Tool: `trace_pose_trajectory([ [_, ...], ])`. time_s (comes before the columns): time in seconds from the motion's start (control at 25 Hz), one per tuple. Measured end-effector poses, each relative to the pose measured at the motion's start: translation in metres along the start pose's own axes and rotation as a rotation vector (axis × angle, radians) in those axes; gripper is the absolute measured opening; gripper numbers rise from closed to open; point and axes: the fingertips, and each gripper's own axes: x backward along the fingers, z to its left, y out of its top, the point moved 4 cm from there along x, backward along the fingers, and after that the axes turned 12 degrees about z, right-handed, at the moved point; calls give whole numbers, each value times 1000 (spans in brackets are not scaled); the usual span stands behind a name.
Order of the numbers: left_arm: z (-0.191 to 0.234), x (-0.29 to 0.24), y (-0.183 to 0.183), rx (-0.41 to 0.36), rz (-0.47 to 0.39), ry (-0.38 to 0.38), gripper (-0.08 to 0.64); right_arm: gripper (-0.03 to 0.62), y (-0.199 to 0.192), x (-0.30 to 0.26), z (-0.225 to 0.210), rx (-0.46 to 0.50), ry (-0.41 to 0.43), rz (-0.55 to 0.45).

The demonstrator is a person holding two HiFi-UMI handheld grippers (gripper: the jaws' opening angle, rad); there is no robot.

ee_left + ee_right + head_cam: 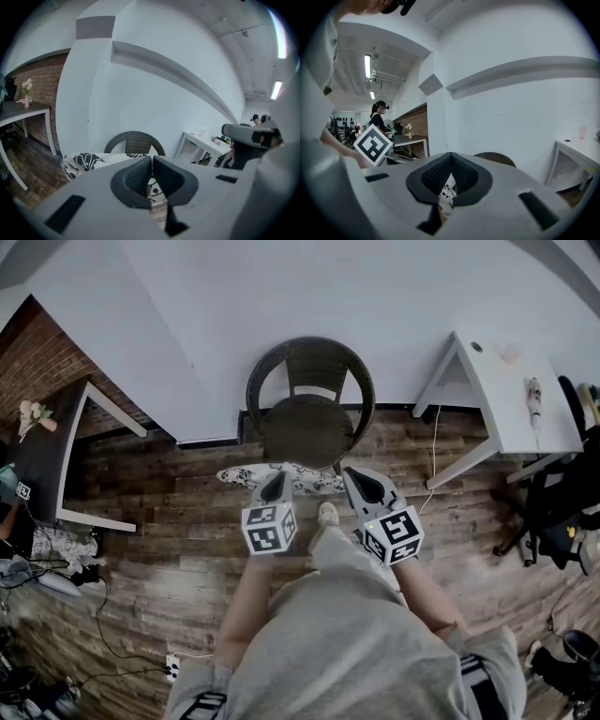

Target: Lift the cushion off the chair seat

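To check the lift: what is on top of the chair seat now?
Nothing lies on the chair seat; its woven top shows bare. The cushion, in front, covers its front edge.

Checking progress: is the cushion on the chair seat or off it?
Off. The left gripper and right gripper hold the cushion before the chair; its seat is bare.

White desk (511, 395) against the wall (234, 296) at right, dark table (42, 460) with flowers (33, 413) beside the brick wall (42, 357) at left, black office chair (553, 507) at far right, cables (105, 615) and a power strip (172, 667) on the plank floor (178, 559) at lower left.
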Motion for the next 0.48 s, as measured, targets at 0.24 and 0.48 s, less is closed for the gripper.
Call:
trace_pose_trajectory([
  [0.24,-15,37,7,-1,-64,-23,15,-2,2,20,9,4,-6,-30],
  [0.48,-16,68,12,2,-133,-27,15,-2,1,32,19,6,-13,-46],
])
